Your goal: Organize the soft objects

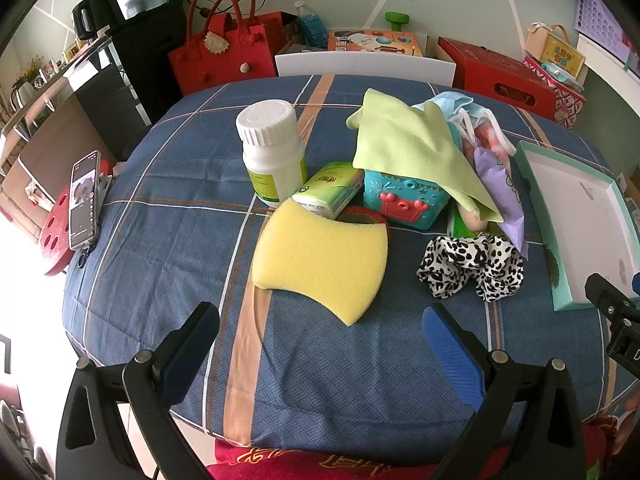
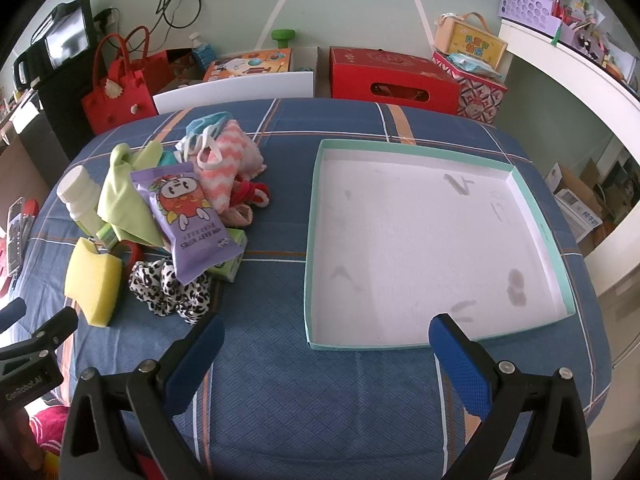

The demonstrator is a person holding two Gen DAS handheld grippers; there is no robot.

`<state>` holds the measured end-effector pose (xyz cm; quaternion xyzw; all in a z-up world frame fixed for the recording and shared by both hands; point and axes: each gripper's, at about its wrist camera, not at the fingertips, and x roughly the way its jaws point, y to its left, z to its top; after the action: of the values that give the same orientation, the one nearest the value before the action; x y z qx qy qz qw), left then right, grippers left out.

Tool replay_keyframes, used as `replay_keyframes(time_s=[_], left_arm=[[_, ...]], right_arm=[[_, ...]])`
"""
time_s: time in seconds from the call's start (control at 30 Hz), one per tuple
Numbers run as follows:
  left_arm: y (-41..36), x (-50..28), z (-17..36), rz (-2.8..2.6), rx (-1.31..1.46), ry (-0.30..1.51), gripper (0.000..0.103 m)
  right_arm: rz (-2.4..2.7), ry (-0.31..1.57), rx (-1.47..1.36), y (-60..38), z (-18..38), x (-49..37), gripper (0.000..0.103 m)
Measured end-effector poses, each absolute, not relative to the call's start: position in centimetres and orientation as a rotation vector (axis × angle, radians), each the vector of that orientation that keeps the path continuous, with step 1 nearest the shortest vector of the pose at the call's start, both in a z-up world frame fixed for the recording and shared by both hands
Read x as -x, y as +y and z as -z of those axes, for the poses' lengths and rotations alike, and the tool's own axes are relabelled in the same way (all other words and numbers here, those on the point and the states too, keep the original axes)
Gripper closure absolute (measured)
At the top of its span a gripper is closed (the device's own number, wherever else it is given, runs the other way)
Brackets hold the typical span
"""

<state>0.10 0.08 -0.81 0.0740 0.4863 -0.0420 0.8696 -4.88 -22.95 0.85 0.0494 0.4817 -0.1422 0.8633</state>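
A yellow sponge [image 1: 320, 254] lies just ahead of my open, empty left gripper [image 1: 320, 332]; it also shows in the right wrist view [image 2: 94, 280]. A leopard scrunchie [image 1: 472, 266] lies to its right. A green cloth [image 1: 416, 148] drapes over a teal toy box [image 1: 404, 200]. A purple wipes pack [image 2: 190, 220], a pink-white cloth [image 2: 228, 172] and face masks [image 2: 204, 126] are piled together. My right gripper [image 2: 326, 338] is open and empty at the near edge of the empty white tray [image 2: 316, 208].
A white pill bottle [image 1: 272, 148], a green tissue pack [image 1: 330, 190] and a red tape ring [image 1: 366, 216] sit in the pile. A phone on a red stand [image 1: 82, 200] is at the table's left edge. Boxes and a red bag [image 1: 224, 48] stand behind the table.
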Motion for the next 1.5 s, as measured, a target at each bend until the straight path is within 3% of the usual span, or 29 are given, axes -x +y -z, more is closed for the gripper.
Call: replay_keyframes(time_s=[1.5], left_arm=[[0.17, -0.31, 1.05, 0.086, -0.145, 1.036, 0.002]], right_arm=[[0.298, 1.005, -0.108, -23.1, -0.86, 4.92, 0.0]])
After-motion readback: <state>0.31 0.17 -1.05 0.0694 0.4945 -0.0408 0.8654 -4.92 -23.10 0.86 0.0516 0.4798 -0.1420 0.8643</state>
